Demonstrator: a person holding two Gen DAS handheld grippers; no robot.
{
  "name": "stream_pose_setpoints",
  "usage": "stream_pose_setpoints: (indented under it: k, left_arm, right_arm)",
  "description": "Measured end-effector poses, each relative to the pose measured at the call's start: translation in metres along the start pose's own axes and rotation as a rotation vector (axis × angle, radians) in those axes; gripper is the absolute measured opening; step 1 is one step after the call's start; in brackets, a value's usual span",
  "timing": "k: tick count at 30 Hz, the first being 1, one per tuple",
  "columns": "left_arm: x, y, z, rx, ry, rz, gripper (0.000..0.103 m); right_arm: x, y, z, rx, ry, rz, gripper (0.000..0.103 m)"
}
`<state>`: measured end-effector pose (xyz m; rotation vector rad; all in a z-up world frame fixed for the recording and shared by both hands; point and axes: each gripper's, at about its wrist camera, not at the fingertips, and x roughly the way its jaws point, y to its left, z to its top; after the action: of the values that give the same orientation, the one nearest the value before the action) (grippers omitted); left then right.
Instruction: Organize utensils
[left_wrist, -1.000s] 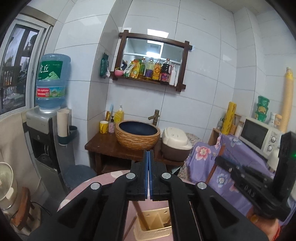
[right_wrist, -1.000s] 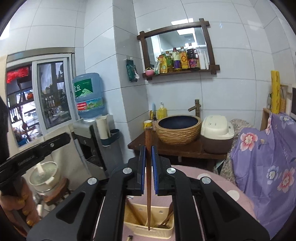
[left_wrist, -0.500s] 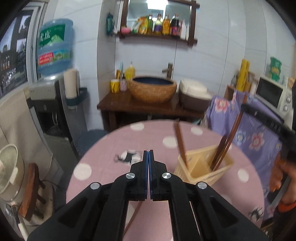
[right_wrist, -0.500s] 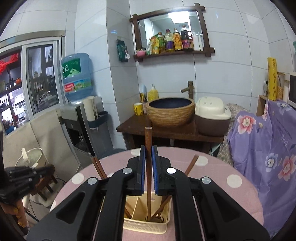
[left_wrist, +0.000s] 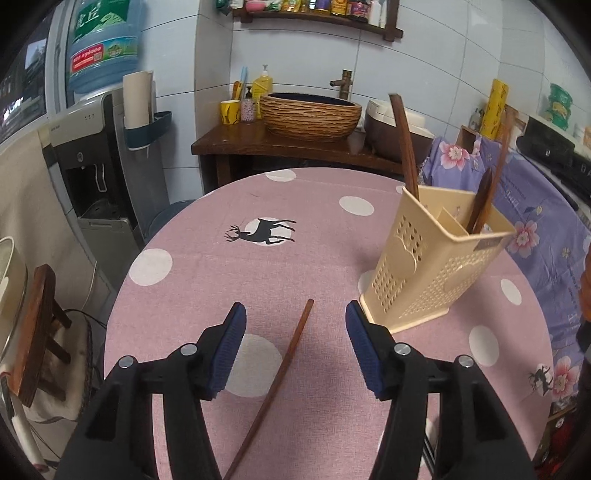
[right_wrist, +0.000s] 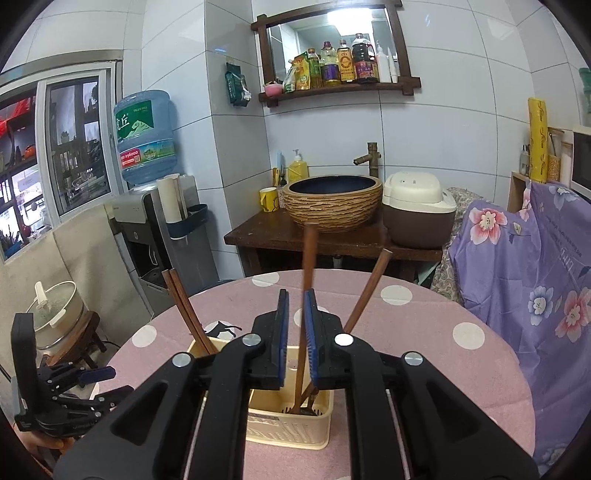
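Chopstick lies between the left tool's open fingers

Chopstick (left_wrist: 284, 365), a single brown one, lies flat on the pink dotted counter (left_wrist: 207, 229). Its long axis runs from near to far and leans a little to the right at the far tip. It sits just in the gap of the left tool (left_wrist: 295, 332), almost parallel to the fingers (left_wrist: 231, 341), and no pad touches it. The jaws of this tool are opening and hold nothing. So the left hand is clearly the nearer one for this chopstick; I judge that it only has to go lower and close.

Just right of the far tip stands the cream utensil basket (left_wrist: 424, 273), near but apart from the chopstick. Some brown sticks already stand in it.

Over the basket is the right tool (right_wrist: 295, 347). Its jaws are opening too. One upright chopstick (right_wrist: 304, 317) stands between them with its lower end down in the basket. It leans close to the right pad, and I cannot tell if it touches; the grip looks released.
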<state>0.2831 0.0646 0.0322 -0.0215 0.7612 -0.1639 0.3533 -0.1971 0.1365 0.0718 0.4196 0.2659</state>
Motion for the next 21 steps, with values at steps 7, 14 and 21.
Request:
stream_pose_setpoints:
  k: [7, 14, 21]
  left_arm:
    - [0.041, -0.007, -0.009, 0.116, 0.1, 0.019, 0.057]
    - [0.101, -0.016, -0.017, 0.249, 0.211, 0.064, 0.035]
    - [0.114, -0.016, -0.015, 0.242, 0.219, 0.019, 0.015]
  right_arm:
    - [-0.047, 0.0, -0.022, -0.035, -0.07, -0.037, 0.059]
    - [-0.075, -0.002, -0.083, -0.032, -0.002, 0.009, 0.059]
    - [-0.087, -0.019, -0.127, 0.037, 0.068, 0.026, 0.059]
